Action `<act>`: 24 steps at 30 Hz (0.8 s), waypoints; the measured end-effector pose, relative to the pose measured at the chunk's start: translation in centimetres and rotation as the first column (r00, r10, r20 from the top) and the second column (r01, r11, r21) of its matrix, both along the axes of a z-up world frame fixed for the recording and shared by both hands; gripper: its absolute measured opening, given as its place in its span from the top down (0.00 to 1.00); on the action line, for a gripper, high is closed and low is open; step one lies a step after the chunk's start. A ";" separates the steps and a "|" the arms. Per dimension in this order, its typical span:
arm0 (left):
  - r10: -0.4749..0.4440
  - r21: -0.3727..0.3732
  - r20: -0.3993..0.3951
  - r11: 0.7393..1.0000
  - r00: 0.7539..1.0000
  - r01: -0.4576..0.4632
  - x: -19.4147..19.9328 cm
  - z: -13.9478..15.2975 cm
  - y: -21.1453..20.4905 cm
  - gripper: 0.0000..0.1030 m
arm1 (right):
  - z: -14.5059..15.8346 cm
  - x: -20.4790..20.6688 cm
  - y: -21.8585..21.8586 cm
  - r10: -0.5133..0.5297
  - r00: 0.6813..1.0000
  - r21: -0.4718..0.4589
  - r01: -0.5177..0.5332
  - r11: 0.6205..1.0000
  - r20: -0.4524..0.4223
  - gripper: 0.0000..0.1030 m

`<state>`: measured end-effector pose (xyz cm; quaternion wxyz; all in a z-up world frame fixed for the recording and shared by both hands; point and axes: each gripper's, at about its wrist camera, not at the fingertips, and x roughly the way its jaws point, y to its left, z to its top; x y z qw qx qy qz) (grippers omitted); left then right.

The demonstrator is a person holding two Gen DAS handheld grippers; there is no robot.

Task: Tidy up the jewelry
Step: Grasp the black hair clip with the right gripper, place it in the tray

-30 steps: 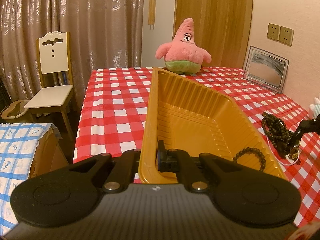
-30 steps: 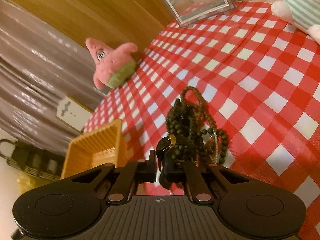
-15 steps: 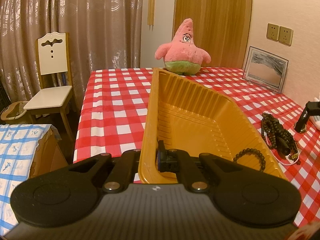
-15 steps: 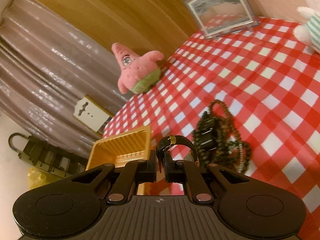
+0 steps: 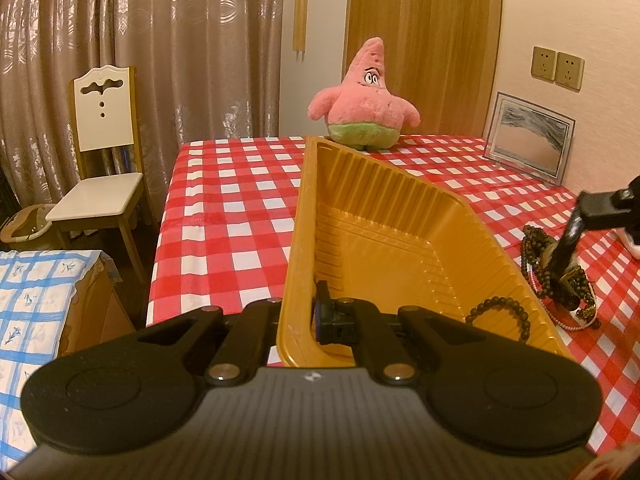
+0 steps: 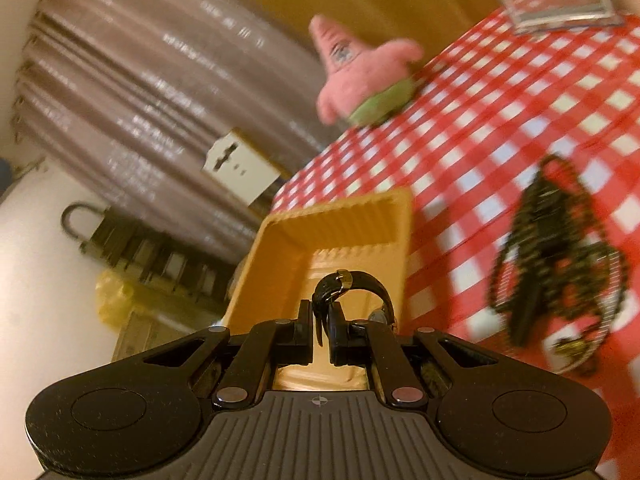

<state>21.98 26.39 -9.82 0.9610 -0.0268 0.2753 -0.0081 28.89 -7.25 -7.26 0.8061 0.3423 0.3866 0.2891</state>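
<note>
My left gripper (image 5: 306, 316) is shut on the near wall of the yellow plastic tray (image 5: 384, 216), holding it tilted above the checked table. A dark bead bracelet (image 5: 500, 312) lies in the tray's near right corner. My right gripper (image 6: 320, 320) is shut on the strap of a black watch (image 6: 356, 288) and holds it above the tray (image 6: 340, 232). In the left wrist view the watch (image 5: 564, 248) hangs from the right gripper over the jewelry pile (image 5: 560, 280). The pile of dark bead necklaces (image 6: 552, 248) lies on the cloth right of the tray.
A pink starfish plush (image 5: 364, 100) stands at the table's far edge. A framed picture (image 5: 528, 140) leans on the right wall. A white chair (image 5: 104, 152) stands left of the table, and a blue checked surface (image 5: 32, 300) is at the near left.
My right gripper has lifted the watch off the pile and swung left, so the tray now lies right before it. My left gripper still holds the tray in the same place.
</note>
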 end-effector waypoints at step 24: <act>-0.003 0.008 -0.005 1.000 1.000 0.003 0.3 -0.3 -0.2 0.97 | -2.2 2.7 10.2 0.145 0.989 -0.193 -0.145 0.970 -0.014 0.51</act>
